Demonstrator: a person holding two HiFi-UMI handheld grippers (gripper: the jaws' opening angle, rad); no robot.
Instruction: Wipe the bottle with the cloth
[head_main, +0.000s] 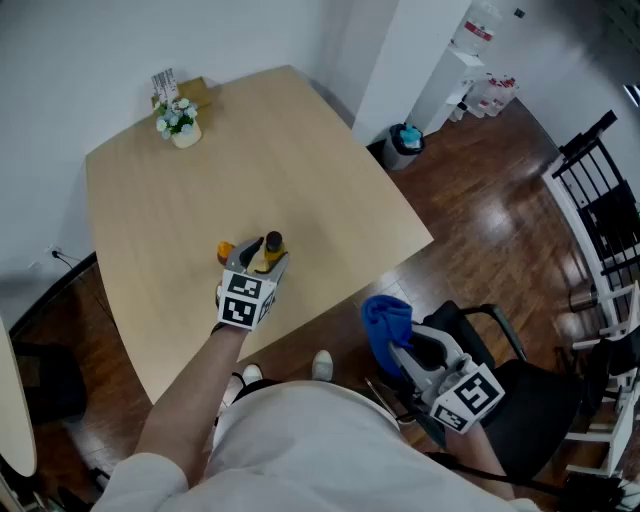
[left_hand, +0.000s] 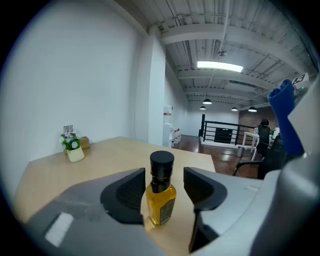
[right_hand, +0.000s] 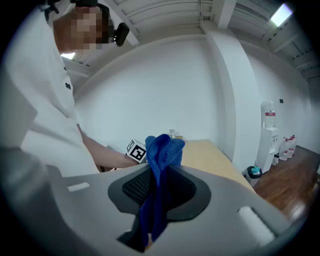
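A small amber bottle (head_main: 271, 248) with a black cap stands upright on the light wooden table (head_main: 250, 160), near its front edge. My left gripper (head_main: 262, 263) is open, and its jaws flank the bottle (left_hand: 161, 197). The left pad sits against or very close to the glass, and a gap shows at the right pad. In the left gripper view, the left gripper (left_hand: 162, 187) frames the bottle at centre. My right gripper (head_main: 405, 350) hangs off the table's front right, over a chair, shut on a blue cloth (head_main: 387, 322). The cloth (right_hand: 161, 155) bunches up out of the right gripper (right_hand: 159, 187).
An orange object (head_main: 226, 251) lies just left of the bottle. A small pot of flowers (head_main: 180, 125) and a box stand at the table's far corner. A black chair (head_main: 500, 380) is below my right gripper. A bin (head_main: 405, 143) and a black rack (head_main: 600, 200) stand on the wooden floor.
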